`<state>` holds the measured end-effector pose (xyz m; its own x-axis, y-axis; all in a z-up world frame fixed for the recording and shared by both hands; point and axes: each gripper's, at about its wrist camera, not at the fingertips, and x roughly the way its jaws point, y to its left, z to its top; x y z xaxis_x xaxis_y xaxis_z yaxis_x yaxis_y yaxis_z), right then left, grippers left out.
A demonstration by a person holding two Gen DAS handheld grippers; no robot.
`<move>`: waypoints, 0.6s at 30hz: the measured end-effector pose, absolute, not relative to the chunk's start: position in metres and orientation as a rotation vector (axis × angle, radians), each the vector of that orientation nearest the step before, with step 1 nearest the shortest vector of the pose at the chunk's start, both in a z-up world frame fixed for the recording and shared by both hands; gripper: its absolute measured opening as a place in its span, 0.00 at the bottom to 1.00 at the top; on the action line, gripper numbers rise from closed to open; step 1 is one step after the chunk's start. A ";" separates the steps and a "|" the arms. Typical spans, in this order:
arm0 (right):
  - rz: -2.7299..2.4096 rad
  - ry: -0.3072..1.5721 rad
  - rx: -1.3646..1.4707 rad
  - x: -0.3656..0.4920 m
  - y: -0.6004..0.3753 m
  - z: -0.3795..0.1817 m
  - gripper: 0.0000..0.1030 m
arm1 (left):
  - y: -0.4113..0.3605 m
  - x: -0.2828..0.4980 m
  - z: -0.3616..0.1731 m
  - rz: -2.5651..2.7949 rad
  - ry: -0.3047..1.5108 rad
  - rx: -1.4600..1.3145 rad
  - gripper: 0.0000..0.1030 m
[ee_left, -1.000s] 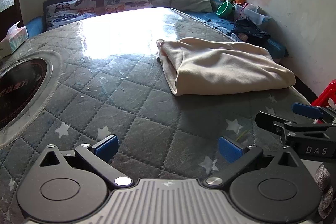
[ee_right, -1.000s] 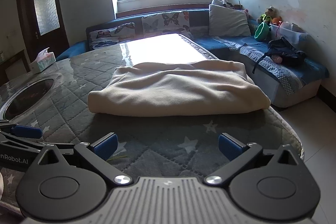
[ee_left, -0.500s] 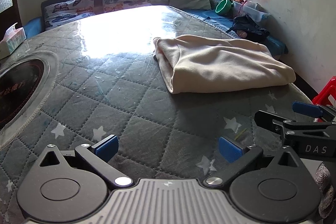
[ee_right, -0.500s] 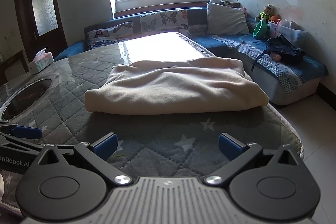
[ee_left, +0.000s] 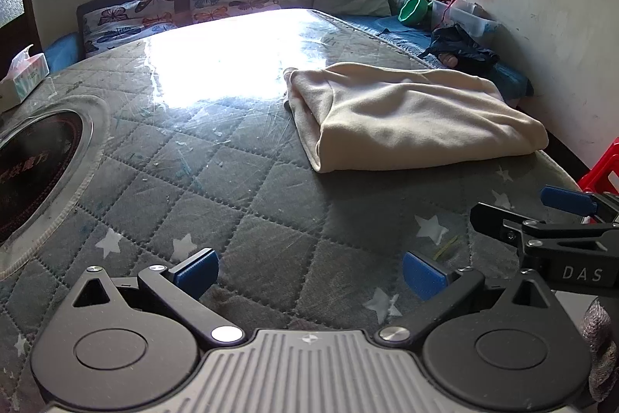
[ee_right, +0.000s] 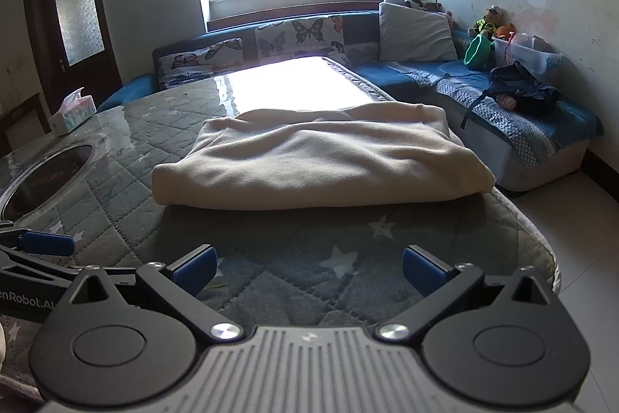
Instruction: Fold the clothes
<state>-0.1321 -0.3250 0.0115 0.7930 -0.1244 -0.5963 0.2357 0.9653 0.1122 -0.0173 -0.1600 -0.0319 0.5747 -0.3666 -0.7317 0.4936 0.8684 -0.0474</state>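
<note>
A cream garment (ee_left: pixel 410 115) lies folded into a thick rectangle on the quilted grey table cover (ee_left: pixel 216 180), near the table's right edge; it also shows in the right wrist view (ee_right: pixel 321 161). My left gripper (ee_left: pixel 309 275) is open and empty, above the cover well short of the garment. My right gripper (ee_right: pixel 309 269) is open and empty, just in front of the garment's near fold. The right gripper's fingers (ee_left: pixel 565 200) show at the right of the left wrist view. The left gripper's finger (ee_right: pixel 46 244) shows at the left of the right wrist view.
A round black cooktop (ee_left: pixel 35 165) is set into the table at left. A tissue box (ee_right: pixel 73 111) stands at the far left. A blue sofa (ee_right: pixel 503 115) with cushions, a green bowl (ee_right: pixel 477 51) and dark clothes runs along the back and right. A red stool (ee_left: pixel 603 165) stands at right.
Both grippers have drawn back slightly from the garment and stayed open. The garment has not moved.
</note>
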 end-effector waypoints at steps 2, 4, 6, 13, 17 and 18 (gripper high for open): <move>-0.196 0.627 0.185 -0.132 -0.325 0.011 1.00 | -0.160 -0.017 -0.032 -0.505 0.813 0.173 1.00; -0.196 0.626 0.186 -0.132 -0.325 0.011 1.00 | -0.161 -0.017 -0.032 -0.506 0.813 0.174 1.00; -0.197 0.626 0.186 -0.131 -0.325 0.011 1.00 | -0.162 -0.017 -0.031 -0.506 0.810 0.181 1.00; -0.200 0.624 0.190 -0.131 -0.327 0.011 1.00 | -0.164 -0.016 -0.029 -0.508 0.807 0.187 1.00; -0.201 0.625 0.192 -0.130 -0.328 0.011 1.00 | -0.165 -0.015 -0.029 -0.508 0.806 0.188 1.00; -0.201 0.626 0.192 -0.130 -0.328 0.011 1.00 | -0.166 -0.015 -0.029 -0.511 0.805 0.190 1.00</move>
